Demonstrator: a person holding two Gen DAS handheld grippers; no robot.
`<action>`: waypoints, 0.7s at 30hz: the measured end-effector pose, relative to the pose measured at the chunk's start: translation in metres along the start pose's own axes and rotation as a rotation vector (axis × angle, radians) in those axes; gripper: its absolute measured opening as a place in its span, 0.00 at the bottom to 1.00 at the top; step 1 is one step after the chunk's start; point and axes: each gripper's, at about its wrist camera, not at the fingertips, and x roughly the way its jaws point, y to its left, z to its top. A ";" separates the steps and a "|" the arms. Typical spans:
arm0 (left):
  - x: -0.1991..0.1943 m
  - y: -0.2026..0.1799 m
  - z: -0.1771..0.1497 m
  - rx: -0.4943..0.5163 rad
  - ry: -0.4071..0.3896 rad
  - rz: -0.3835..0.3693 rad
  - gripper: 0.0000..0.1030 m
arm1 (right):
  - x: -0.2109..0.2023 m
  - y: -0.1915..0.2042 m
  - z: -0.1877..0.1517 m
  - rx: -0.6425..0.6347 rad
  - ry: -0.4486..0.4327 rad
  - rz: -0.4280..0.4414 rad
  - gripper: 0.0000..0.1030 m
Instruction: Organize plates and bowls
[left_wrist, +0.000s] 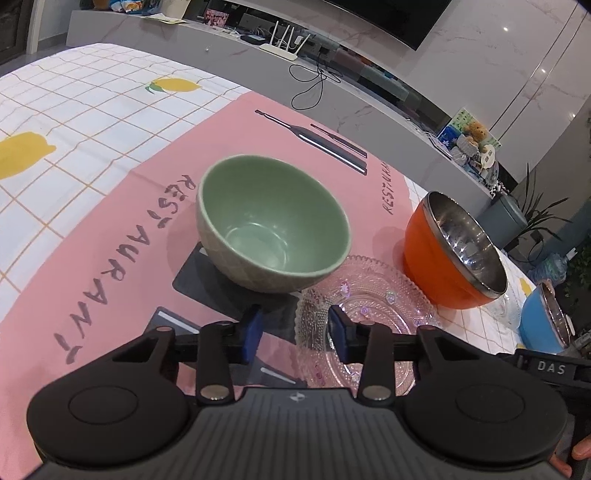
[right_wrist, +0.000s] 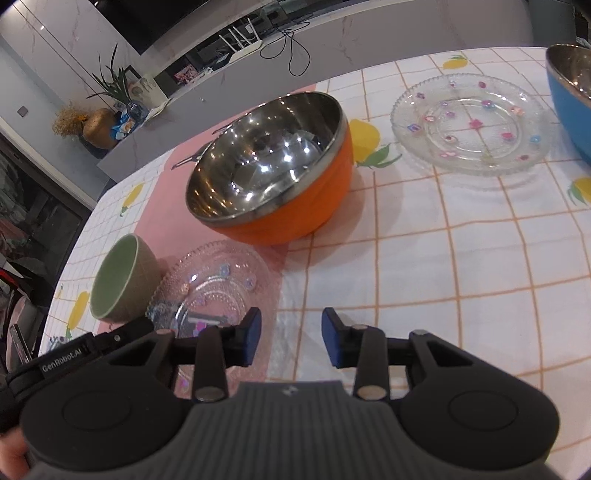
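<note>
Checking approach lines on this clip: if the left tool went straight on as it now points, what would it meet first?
Probably the near glass plate: its rim lies between the left tool's open jaws. The green bowl stands just beyond; depth is uncertain.

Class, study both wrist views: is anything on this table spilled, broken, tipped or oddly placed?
Nothing is spilled or broken. All dishes sit upright: green bowl, orange bowl, blue bowl. Only oddity: the two glass plates lie apart, one on the pink mat, the other across the table.
</note>
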 end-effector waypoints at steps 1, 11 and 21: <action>0.001 0.000 0.000 0.001 -0.002 0.002 0.39 | 0.002 -0.001 0.001 0.006 0.003 0.005 0.25; 0.005 -0.008 -0.004 0.049 -0.006 -0.006 0.13 | 0.009 -0.004 0.000 0.048 0.005 0.066 0.03; 0.000 -0.011 -0.005 0.061 -0.011 0.004 0.10 | 0.008 -0.001 -0.002 0.052 -0.006 0.054 0.03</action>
